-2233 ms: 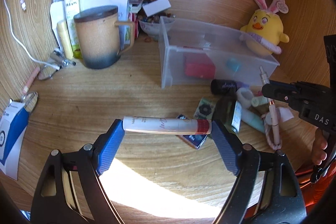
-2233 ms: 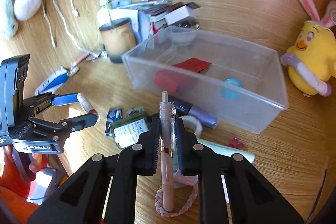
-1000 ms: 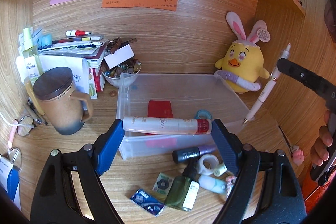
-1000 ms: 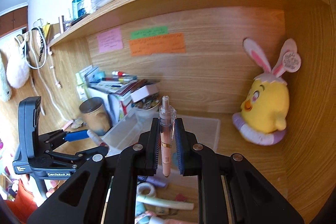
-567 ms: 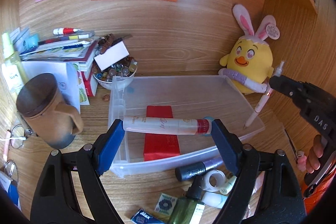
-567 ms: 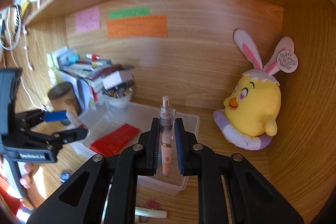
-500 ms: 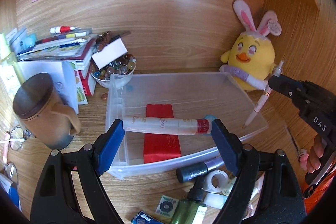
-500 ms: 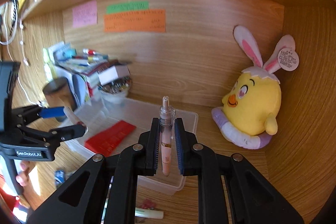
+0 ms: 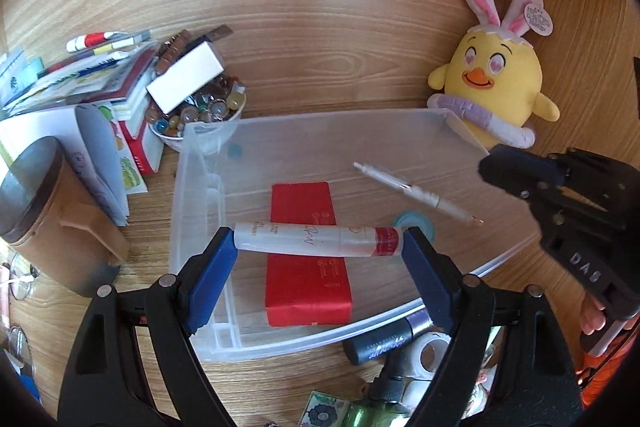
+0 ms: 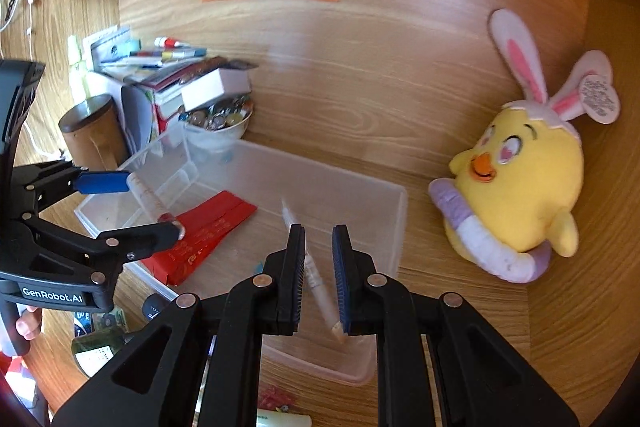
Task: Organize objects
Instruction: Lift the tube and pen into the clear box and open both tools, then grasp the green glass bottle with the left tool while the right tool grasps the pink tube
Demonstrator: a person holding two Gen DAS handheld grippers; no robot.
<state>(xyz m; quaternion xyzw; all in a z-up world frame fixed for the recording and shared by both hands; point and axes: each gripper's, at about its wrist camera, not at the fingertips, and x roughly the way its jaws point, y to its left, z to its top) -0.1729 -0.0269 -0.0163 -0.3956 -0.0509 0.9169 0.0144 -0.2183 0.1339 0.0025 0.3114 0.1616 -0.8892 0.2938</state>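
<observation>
Left gripper (image 9: 318,247) clenched endwise on cream tube (image 9: 316,241), held above clear bin (image 9: 188,187); right gripper (image 10: 318,277) parted, pen (image 9: 416,193) loose beneath it in the bin; risk: tube, released tilted, strikes the near rim and rolls onto the counter (image 9: 280,379).

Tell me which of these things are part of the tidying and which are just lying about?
In the job:
clear plastic bin
white tube with red cap, in the left gripper
pale pen, below the right gripper

Lying about:
yellow chick plush
brown lidded mug
bowl of beads
</observation>
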